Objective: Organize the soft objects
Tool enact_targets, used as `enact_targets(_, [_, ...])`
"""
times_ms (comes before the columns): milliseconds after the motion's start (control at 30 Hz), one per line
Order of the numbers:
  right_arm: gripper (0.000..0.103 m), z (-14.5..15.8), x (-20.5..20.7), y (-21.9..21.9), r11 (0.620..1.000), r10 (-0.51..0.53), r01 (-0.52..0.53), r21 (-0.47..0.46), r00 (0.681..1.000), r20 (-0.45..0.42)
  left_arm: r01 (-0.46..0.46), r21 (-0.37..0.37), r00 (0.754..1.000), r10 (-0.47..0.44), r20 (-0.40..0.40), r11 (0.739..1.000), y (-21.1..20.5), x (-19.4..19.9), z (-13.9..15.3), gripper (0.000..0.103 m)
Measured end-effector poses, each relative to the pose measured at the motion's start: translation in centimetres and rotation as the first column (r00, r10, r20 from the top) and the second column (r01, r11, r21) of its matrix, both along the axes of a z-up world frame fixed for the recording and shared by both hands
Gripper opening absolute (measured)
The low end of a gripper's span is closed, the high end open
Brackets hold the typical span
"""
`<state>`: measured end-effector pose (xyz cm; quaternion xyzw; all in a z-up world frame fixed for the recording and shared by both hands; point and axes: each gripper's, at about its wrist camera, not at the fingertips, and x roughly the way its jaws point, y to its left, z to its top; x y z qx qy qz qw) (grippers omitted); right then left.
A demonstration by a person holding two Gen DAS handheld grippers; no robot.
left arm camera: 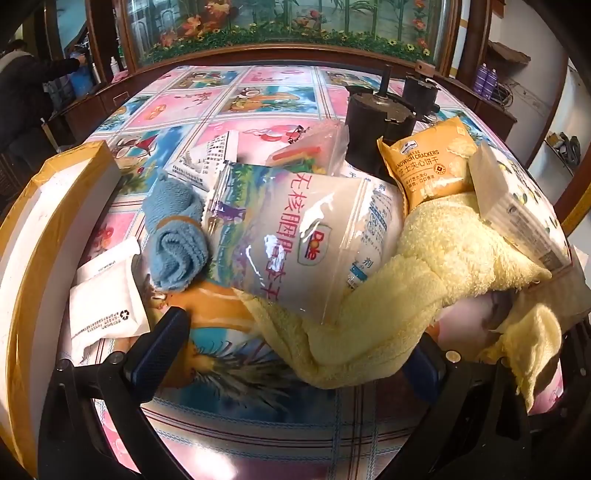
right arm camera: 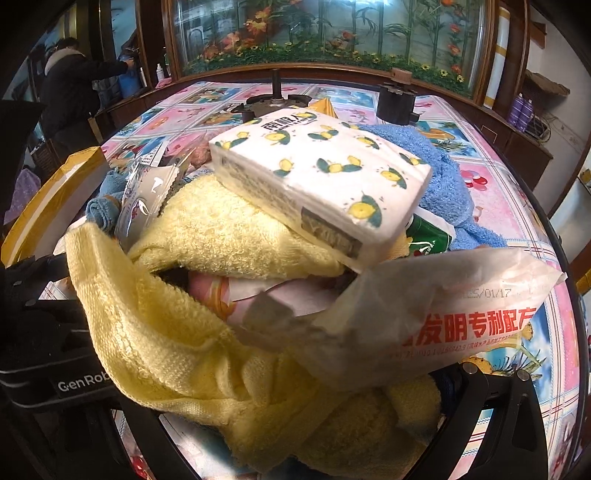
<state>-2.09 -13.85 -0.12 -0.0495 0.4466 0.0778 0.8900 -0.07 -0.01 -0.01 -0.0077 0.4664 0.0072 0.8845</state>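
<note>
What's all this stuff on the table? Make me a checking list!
Surface: cartoon-print tablecloth.
Job's things: yellow towel draped under the pile; rolled blue cloth; tissue pack atop the towel.
Clutter: Dole bag, cracker packet, white pouch, box, dark canisters.
Grippers: left gripper open; right gripper buried in towel, unclear.
Cables: nothing seen.
Surroundings: flower mural; a person far left.

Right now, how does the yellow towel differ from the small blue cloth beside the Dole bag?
The yellow towel is pale yellow, the blue cloth light blue. The yellow towel sprawls loosely across the pile, while the blue cloth is rolled into a compact bundle. The yellow towel looks much larger than the blue cloth. The yellow towel has a lemon-print tissue pack resting on it; nothing lies on the blue cloth. Both are fluffy terry fabric.
</note>
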Motion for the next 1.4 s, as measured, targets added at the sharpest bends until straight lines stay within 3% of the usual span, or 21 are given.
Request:
enact_targets(167, [0.103,0.3,-0.3,-0.3,1.0,0.001,-0.001,0.002,1.0,-0.001,-0.043,0.005,0.999,0.044,-0.008,0.999,0.0,-0.4,0.0,0.103])
enact_targets(300, [0.103,0.3,-1.0,-0.1,1.0,0.017,-0.017,0.005,0.999,-0.028,0.03,0.003,0.999,-0.03,-0.044,1.0,-0.1,-0.5,0.1,0.103])
enact_targets(433, [0.103,0.5,-2.2,0.1,1.0,0.023,-0.024,-0.008,0.996,-0.085,0.059,0.001,0.998,-0.059,-0.011,0.998,0.1,-1.9,0.1,0.103])
enact_targets(567, [0.103,0.6,-2.5,0.3,0.996,0.082,-0.086,-0.023,0.986,-0.142,0.066,-0.064,0.994,-0.071,-0.082,0.996,0.3,-1.9,0.2,0.103])
enact_targets(700, [0.101,0.9,-3.5,-0.1,0.996,0.077,-0.081,-0.023,0.985,-0.156,0.07,-0.088,0.992,-0.079,-0.096,0.994,1.2,-2.3,0.6,0.103])
enact_targets(800, [0.098,2.5,-5.3,-1.1,0.997,0.076,-0.075,0.013,0.992,-0.104,0.081,-0.201,0.997,-0.078,0.021,0.976,3.0,-4.4,2.7,0.103])
enact_targets(900, [0.098,4.8,-7.1,-2.0,0.996,0.086,-0.086,0.027,0.996,-0.019,0.113,-0.205,0.981,-0.077,0.176,0.972,5.1,-7.1,6.5,0.103])
enact_targets(967, [0.098,7.0,-8.6,-2.8,0.997,0.072,-0.075,0.027,0.992,0.101,0.116,-0.204,0.96,-0.057,0.273,0.972,6.8,-8.8,9.1,0.103])
enact_targets(1033, [0.1,9.6,-10.7,-4.0,0.999,0.025,-0.036,0.036,0.96,0.28,0.102,-0.174,0.939,-0.037,0.341,0.98,8.1,-9.9,11.4,0.103])
enact_targets(1100, [0.103,10.8,-11.7,-5.1,0.998,-0.006,-0.022,0.065,0.917,0.399,0.109,-0.162,0.917,-0.036,0.397,0.981,9.1,-10.5,12.7,0.103])
enact_targets(1133, [0.103,10.8,-11.3,-5.6,0.998,-0.007,-0.022,0.067,0.917,0.4,0.116,-0.198,0.904,-0.021,0.427,0.973,10.2,-11.2,13.1,0.103])
enact_targets(1167, [0.103,10.5,-10.2,-5.9,0.999,-0.011,-0.006,0.047,0.936,0.352,0.122,-0.196,0.905,-0.028,0.424,0.973,10.5,-11.2,13.2,0.103])
enact_targets(1300, [0.098,7.8,-7.3,-8.1,0.993,-0.026,0.004,0.119,0.983,0.182,0.129,-0.196,0.94,-0.057,0.337,0.972,10.4,-9.9,11.4,0.103])
enact_targets(1400, [0.096,6.0,-6.6,-9.2,0.992,-0.04,0.023,0.126,0.989,0.14,0.149,-0.22,0.956,-0.084,0.281,0.964,9.4,-9.0,9.4,0.103])
